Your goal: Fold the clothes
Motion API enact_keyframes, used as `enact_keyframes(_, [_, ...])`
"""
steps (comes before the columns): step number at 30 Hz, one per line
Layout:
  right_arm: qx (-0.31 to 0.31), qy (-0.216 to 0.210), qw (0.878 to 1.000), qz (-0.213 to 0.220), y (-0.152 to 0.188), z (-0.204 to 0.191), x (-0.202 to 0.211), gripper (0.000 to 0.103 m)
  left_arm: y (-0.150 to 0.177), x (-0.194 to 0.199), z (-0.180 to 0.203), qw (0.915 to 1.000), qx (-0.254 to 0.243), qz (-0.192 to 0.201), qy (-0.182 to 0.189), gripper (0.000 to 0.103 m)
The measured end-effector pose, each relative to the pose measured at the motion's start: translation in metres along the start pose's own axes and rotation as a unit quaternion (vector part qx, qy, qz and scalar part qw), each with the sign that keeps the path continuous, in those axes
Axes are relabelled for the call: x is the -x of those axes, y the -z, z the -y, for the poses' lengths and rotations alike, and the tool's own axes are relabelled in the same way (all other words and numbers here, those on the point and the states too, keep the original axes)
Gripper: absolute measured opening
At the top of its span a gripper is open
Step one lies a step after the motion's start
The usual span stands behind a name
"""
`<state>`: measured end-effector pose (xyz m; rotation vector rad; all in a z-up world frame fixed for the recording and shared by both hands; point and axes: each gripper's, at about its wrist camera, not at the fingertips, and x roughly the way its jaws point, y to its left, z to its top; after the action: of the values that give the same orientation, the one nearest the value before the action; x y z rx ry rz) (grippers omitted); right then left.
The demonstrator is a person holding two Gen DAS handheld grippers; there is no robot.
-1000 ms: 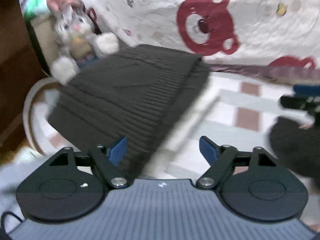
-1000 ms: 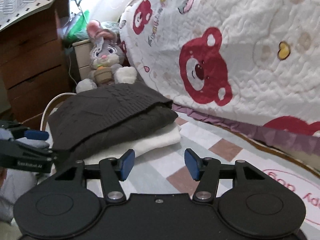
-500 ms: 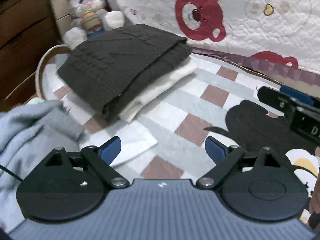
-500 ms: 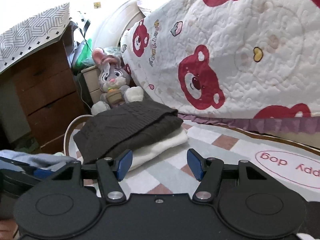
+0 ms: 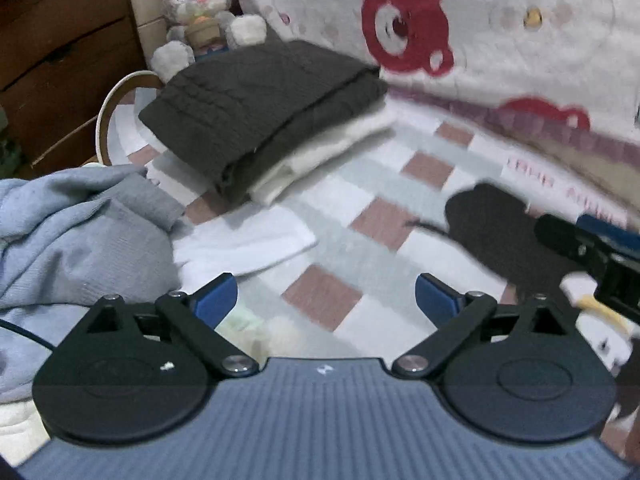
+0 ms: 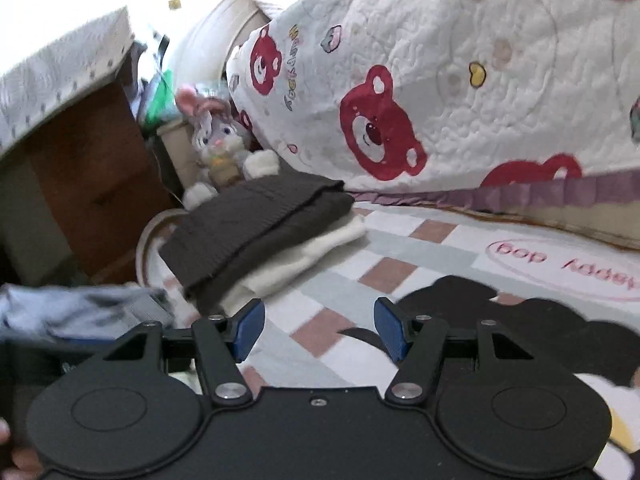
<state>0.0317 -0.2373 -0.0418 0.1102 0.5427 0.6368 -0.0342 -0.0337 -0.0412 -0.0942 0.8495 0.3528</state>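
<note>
The left gripper [image 5: 326, 300] hangs wide open and empty over the checked mat [image 5: 384, 184], its blue pads spread further apart than a second ago, when one pad sat right at the edge of the dark sweater [image 5: 256, 92]. It has pulled back since then: the whole folded stack now shows, the dark sweater lying flat on top of a folded cream garment [image 5: 320, 152], well ahead of the fingers. A crumpled light blue garment [image 5: 76, 236], unseen a second ago and only partly in view half a second ago, now fills the near left, just beside the left pad, with a flat white cloth [image 5: 244, 244] between it and the stack. The right gripper [image 6: 318, 330] is also open and holds nothing; in its view the stack has dropped further away and lower left, and the mat's black dog print [image 6: 472, 304] has come into view under its right finger. A plush rabbit [image 6: 218, 144] sits behind the stack against the bear quilt [image 6: 440, 80], where it was before. The right gripper's tip shows at the right edge of the left wrist view, blurred.
</note>
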Motion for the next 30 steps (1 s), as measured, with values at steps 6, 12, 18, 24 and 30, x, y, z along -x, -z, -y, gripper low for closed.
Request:
enact_keyframes(6, [0.055, -0.004, 0.998, 0.011, 0.005, -0.022, 0.009, 0.065, 0.019, -0.001, -0.005, 0.9997, -0.025, -0.008, -0.002, 0.097])
enact_keyframes(12, [0.080, -0.006, 0.995, 0.055, 0.024, -0.032, 0.013, 0.065, 0.021, 0.003, -0.009, 0.9997, -0.022, 0.002, 0.010, 0.097])
enact_keyframes(18, [0.060, 0.008, 0.998, 0.025, 0.024, -0.029, 0.006, 0.066, 0.023, 0.008, -0.007, 0.9995, -0.026, 0.006, 0.019, 0.098])
enact_keyframes(24, [0.055, 0.012, 0.998, 0.014, 0.026, -0.030, 0.004, 0.066, 0.023, 0.008, -0.009, 0.9995, -0.025, 0.005, 0.021, 0.098])
enact_keyframes(30, [0.056, 0.012, 0.998, 0.006, 0.026, -0.028, 0.002, 0.066, 0.023, 0.010, -0.008, 0.9993, -0.030, 0.019, 0.012, 0.101])
